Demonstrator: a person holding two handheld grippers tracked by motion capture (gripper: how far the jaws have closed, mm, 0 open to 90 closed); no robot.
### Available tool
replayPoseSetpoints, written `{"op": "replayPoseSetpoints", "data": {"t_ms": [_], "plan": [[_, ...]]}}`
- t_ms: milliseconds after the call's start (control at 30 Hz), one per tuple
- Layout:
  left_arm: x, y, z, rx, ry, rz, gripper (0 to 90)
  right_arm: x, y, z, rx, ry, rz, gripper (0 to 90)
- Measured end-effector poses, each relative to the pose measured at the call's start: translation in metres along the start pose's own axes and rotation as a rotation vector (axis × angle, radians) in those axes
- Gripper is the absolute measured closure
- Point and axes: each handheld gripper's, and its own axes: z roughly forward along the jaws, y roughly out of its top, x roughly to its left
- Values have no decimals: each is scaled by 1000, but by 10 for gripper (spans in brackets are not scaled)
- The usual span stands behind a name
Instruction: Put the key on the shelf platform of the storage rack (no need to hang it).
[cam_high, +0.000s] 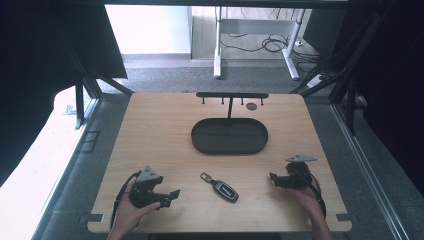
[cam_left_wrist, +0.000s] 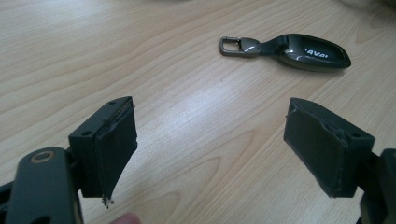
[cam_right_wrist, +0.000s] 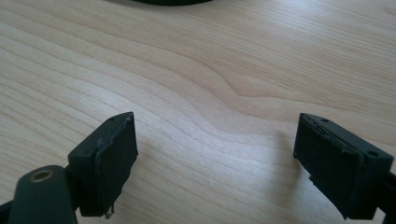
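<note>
Both grippers, left (cam_high: 172, 195) and right (cam_high: 272, 179), rest open-jawed and empty either side of the car key fob (cam_high: 223, 189). Likely the start: next, one must reach in and close on the fob.

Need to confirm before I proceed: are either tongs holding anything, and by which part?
Nothing is held. Left tongs and right tongs both stand open over bare wood; the car key lies untouched on the table between them.

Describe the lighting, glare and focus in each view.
High view: bright glare washes out the floor at left, and the table is evenly lit. Left gripper view: key fob sharp, soft sheen on wood. Right gripper view: jaws sharp, faint shadows beneath them.
</note>
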Motion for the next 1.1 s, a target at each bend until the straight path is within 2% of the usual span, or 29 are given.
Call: {"op": "replayPoseSetpoints", "data": {"t_ms": [100,133,200,333,500,633,733,900,1100], "plan": [[-3,1,-3,-6,-6,4,165,-2,0,-6,-22,1,-3,157],[-4,1,-4,-10,-9,6,164,-2,0,-12,-51,3,-3,170],[-6,1,-6,-21,-6,18,164,-2,1,-18,-72,13,2,188],[-7,1,-5,-22,-2,26,164,-1,2,-22,-87,17,-12,206],[-9,0,0,-5,-8,41,163,3,1,-16,-58,2,-53,221],[-10,0,-1,0,-7,52,164,5,1,-14,-43,3,-65,223],[-10,1,-2,-3,1,51,166,4,0,-13,-35,11,-58,236],[-6,0,-4,-6,6,25,179,2,-1,-14,-24,30,-33,244],[-3,0,-5,-9,9,9,184,2,1,-17,-36,29,-28,272]]}}
